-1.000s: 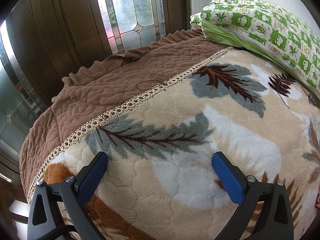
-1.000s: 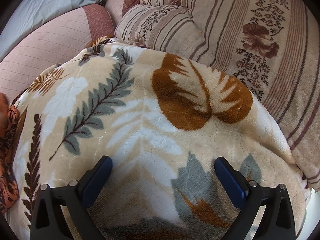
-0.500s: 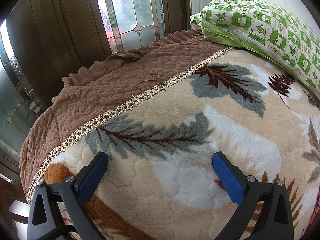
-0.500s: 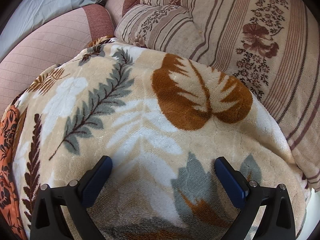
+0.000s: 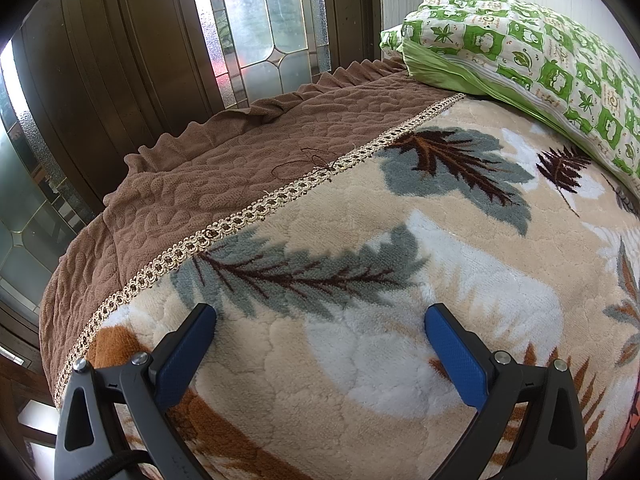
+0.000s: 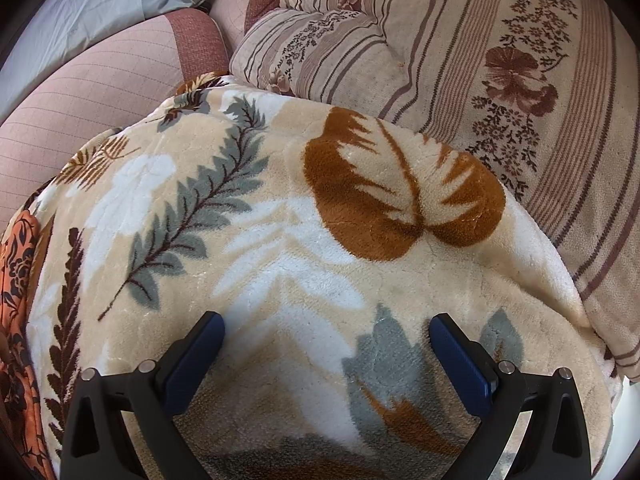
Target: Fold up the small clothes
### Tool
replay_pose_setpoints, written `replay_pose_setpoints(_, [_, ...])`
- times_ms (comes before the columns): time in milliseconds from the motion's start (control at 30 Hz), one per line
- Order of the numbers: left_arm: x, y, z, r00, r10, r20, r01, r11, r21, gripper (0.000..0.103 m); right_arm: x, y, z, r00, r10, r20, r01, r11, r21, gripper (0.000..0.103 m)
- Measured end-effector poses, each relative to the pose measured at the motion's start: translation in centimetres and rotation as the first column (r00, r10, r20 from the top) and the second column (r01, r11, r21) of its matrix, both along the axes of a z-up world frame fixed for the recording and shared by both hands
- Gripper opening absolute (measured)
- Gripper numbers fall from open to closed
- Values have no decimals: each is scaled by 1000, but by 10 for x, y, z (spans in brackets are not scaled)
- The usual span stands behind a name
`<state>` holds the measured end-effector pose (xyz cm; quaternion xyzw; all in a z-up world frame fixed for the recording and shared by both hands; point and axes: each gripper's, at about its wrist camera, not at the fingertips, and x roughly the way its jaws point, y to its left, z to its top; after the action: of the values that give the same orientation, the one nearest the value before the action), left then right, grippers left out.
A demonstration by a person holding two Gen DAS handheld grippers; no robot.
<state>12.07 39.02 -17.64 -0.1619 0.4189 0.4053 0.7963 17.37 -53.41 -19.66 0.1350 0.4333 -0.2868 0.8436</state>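
**The garment lies off to my right gripper's left edge**

Both my tools hang spread wide over the plush beige blanket with grey, brown and white leaf print (image 6: 280, 248), nothing between the blue pads of either. My right gripper (image 6: 326, 330) looks across the blanket toward the striped floral quilt (image 6: 500, 60); my left gripper (image 5: 320, 322) looks toward the brown quilted bedspread with braided gold trim (image 5: 208, 184) and the green-and-white checked pillow (image 5: 540, 52).

The one thing to fold that I can see is the orange cloth with dark flower print (image 6: 16, 288). It shows as a long strip down the far left rim of the right wrist view, running roughly along my line of sight, well apart from the fingers. A sliver of orange at the lower right rim of the left view may be the same cloth. I judge it lies between my two tools, so each must swing inward to reach it.
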Motion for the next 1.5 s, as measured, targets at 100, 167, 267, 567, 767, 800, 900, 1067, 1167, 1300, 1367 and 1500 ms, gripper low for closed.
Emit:
replay_pose_setpoints(100, [0, 0, 0, 1000, 0, 0, 0, 1000, 0, 103, 1, 1, 0, 1000, 0, 0, 0, 1000, -1, 103])
replay_pose_setpoints(167, [0, 0, 0, 1000, 0, 0, 0, 1000, 0, 103, 0, 0, 0, 1000, 0, 0, 0, 1000, 1, 103])
replay_pose_setpoints(267, [0, 0, 0, 1000, 0, 0, 0, 1000, 0, 103, 1, 1, 0, 1000, 0, 0, 0, 1000, 0, 103])
replay_pose_setpoints(567, [0, 0, 0, 1000, 0, -4, 0, 1000, 2, 103, 0, 1, 0, 1000, 0, 0, 0, 1000, 0, 103])
replay_pose_setpoints(767, [1, 1, 0, 1000, -1, -2, 1, 1000, 1, 103, 0, 1, -1, 1000, 0, -1, 0, 1000, 0, 103])
replay_pose_setpoints(800, [1, 1, 0, 1000, -1, -2, 1, 1000, 1, 103, 0, 1, -1, 1000, 0, -1, 0, 1000, 0, 103])
replay_pose_setpoints(900, [1, 1, 0, 1000, -1, 0, 1, 1000, -1, 103, 1, 1, -1, 1000, 0, 0, 0, 1000, 0, 103])
replay_pose_setpoints(1067, [1, 0, 0, 1000, -1, 0, 1, 1000, 1, 103, 1, 1, -1, 1000, -1, -1, 1, 1000, 0, 103])
replay_pose_setpoints(1167, [1, 0, 1, 1000, -1, 2, 1, 1000, -1, 103, 2, 1, -3, 1000, -2, -1, 2, 1000, 0, 103])
replay_pose_setpoints(1300, [2, -1, 0, 1000, -1, -3, 1, 1000, 3, 103, 2, 2, -3, 1000, -2, -2, 2, 1000, -1, 103])
replay_pose_setpoints(1367, [3, -2, -1, 1000, -1, -10, 1, 1000, 9, 103, 2, 2, -3, 1000, -2, -1, 2, 1000, 0, 103])
replay_pose_setpoints(1500, [1, 0, -1, 1000, -1, -6, 1, 1000, 2, 103, 12, 3, -3, 999, 13, -41, -14, 1000, -20, 103])
